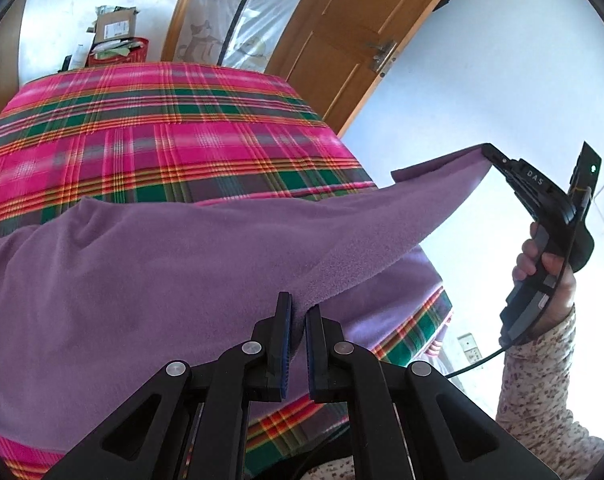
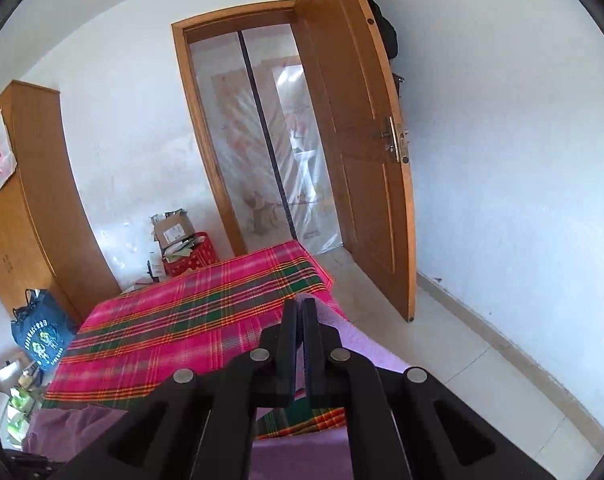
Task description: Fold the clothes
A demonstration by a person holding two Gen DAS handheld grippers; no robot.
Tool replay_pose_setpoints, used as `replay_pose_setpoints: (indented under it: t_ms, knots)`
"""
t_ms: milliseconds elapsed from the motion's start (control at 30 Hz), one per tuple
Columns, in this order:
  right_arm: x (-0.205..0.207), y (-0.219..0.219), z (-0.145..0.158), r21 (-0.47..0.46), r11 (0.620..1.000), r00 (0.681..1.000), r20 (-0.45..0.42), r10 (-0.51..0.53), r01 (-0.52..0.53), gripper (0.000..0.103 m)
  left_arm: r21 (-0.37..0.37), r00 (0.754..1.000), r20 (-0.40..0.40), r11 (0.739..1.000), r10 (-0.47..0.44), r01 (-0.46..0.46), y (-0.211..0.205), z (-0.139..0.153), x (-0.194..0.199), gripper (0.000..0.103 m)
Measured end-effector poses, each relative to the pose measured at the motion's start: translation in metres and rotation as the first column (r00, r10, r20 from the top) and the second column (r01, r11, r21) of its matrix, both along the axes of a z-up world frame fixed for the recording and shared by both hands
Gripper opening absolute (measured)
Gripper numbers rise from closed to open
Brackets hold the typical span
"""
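We judge the purple fleece garment, draped across the plaid bedspread, soft, light and floppy, best pinched at its edge, where our left gripper and right gripper are both clamped on it.

Purple garment on plaid bed

The left wrist view looks steeply down, close over its own claw onto the purple cloth and plaid bed. The right wrist view faces more level, across the same bed toward the doorway. Both share bed, cloth and door.
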State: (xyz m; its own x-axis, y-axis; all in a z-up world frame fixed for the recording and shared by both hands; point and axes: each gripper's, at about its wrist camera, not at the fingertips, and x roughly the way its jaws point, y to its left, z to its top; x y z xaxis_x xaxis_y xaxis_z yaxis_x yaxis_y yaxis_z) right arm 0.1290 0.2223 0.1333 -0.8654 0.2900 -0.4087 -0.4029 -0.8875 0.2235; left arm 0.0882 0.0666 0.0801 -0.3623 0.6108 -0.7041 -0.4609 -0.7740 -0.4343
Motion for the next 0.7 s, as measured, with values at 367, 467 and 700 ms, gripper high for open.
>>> replay_pose_setpoints:
  t_ms: [367,467,700]
  knots:
    - [0.038,0.008,-0.043,-0.044,0.999,0.997,0.067,-0.026,0.029,0.003,-0.054,0.997,0.067,0.998,-0.036,0.039,0.011,-0.032,0.020,0.006]
    - [0.049,0.013,-0.062,-0.073,0.996,0.995,0.095,-0.035,0.042,0.003,-0.081,0.995,0.093,0.995,-0.047,0.055,0.016,-0.045,0.022,0.006]
    - [0.073,0.020,-0.113,-0.185,0.980,0.984,0.176,-0.037,0.070,0.003,-0.120,0.986,0.158,0.990,-0.057,0.076,0.018,-0.069,0.023,0.006]
